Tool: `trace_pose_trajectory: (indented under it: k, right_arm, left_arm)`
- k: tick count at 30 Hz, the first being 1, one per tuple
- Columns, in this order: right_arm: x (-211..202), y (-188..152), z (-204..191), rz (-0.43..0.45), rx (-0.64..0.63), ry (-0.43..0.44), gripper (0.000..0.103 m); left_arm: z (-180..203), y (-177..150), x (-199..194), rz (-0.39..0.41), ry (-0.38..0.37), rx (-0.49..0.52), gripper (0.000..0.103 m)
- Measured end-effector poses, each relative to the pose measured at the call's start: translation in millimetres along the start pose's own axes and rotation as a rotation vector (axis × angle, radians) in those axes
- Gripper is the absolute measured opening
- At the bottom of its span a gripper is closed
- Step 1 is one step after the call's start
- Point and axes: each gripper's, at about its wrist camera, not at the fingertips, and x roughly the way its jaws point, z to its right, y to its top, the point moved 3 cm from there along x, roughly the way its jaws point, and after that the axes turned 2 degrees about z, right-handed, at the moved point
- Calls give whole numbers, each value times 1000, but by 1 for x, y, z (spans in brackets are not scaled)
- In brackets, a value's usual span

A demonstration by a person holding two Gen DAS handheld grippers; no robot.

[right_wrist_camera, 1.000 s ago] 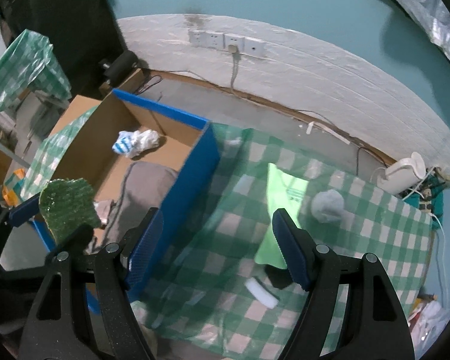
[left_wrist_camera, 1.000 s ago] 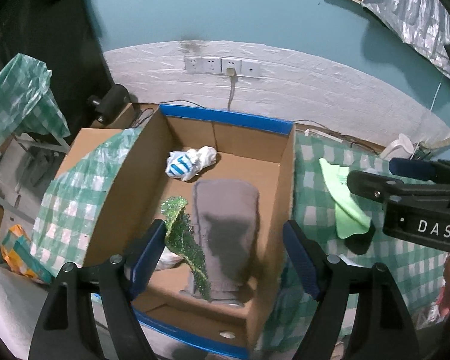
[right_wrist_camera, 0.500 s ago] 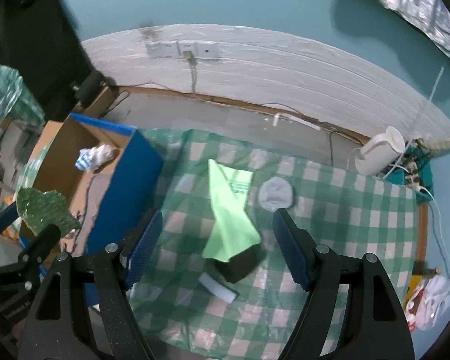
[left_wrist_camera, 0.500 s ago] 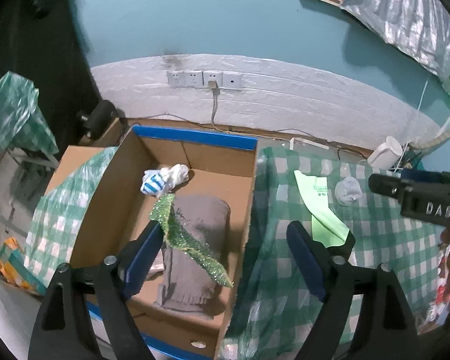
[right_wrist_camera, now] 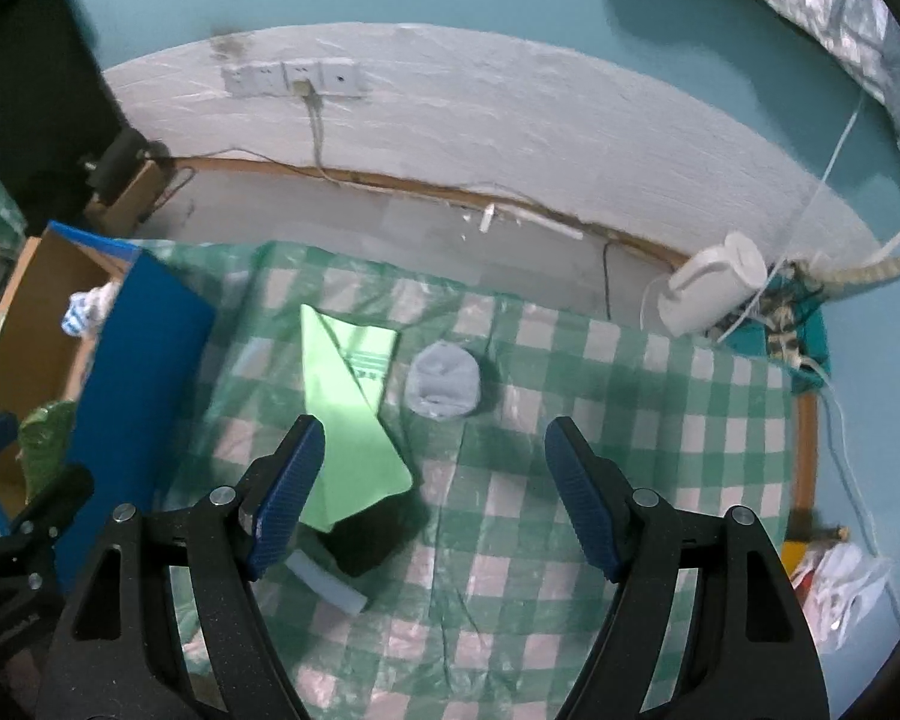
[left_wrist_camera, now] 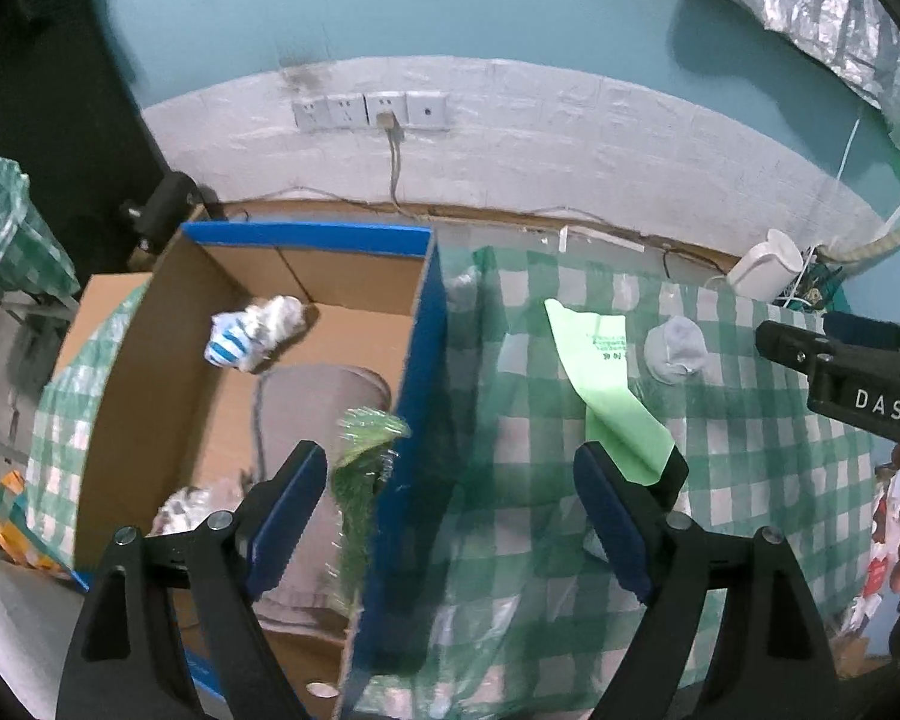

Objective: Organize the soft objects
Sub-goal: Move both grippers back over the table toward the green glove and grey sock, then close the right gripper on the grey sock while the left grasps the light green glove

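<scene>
An open cardboard box with blue edges (left_wrist_camera: 427, 324) stands left of a green checked cloth (left_wrist_camera: 750, 450). In it lie a grey folded cloth (left_wrist_camera: 306, 408) and a blue-white bundle (left_wrist_camera: 252, 336). A glittery green cloth (left_wrist_camera: 360, 468) hangs by the left finger (left_wrist_camera: 288, 516) of my open left gripper (left_wrist_camera: 450, 516), at the box's right wall. On the checked cloth lie a light green cloth (right_wrist_camera: 348, 414), a pale grey sock ball (right_wrist_camera: 444, 387), a black block (right_wrist_camera: 369, 540) and a pale blue bar (right_wrist_camera: 327, 585). My right gripper (right_wrist_camera: 432, 498) is open and empty above them.
A white kettle (right_wrist_camera: 714, 288) and tangled cables (right_wrist_camera: 780, 312) sit at the back right by the wall. Wall sockets (right_wrist_camera: 297, 78) are behind. The box (right_wrist_camera: 144, 360) borders the cloth on the left. Plastic bags (right_wrist_camera: 840, 582) lie at the right edge.
Both grippers have moved right, away from above the box toward the checked cloth. The glittery green cloth has slid down beside the left finger at the box wall.
</scene>
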Motion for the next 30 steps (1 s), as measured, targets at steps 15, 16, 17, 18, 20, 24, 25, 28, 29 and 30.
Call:
trace_pose_trajectory:
  k: [15, 16, 17, 18, 20, 24, 25, 28, 29, 30]
  right_arm:
    - [73, 15, 29, -141, 149, 105, 76]
    - [77, 16, 28, -145, 139, 102, 76]
    - [81, 17, 26, -149, 129, 89, 76]
    - [86, 18, 24, -153, 121, 83, 76]
    - [94, 19, 23, -159, 115, 75, 76]
    - [109, 20, 22, -170, 116, 70, 76]
    - [112, 20, 23, -175, 121, 67, 76]
    - [122, 19, 24, -188, 129, 63, 76]
    - [125, 19, 24, -190, 130, 62, 76]
    - [129, 19, 24, -193, 131, 61, 76]
  left_arm:
    - [36, 17, 68, -148, 7, 2, 86]
    - [39, 18, 72, -155, 4, 5, 86]
    - [42, 19, 77, -165, 2, 10, 86]
    - [44, 19, 82, -176, 1, 13, 86]
    - [48, 20, 93, -197, 3, 18, 86]
    - [51, 20, 110, -227, 17, 26, 86]
    - [52, 21, 113, -224, 40, 36, 86]
    - [58, 23, 118, -229, 30, 54, 86]
    - [59, 23, 119, -235, 24, 50, 86]
    - [61, 23, 120, -239, 18, 45, 86]
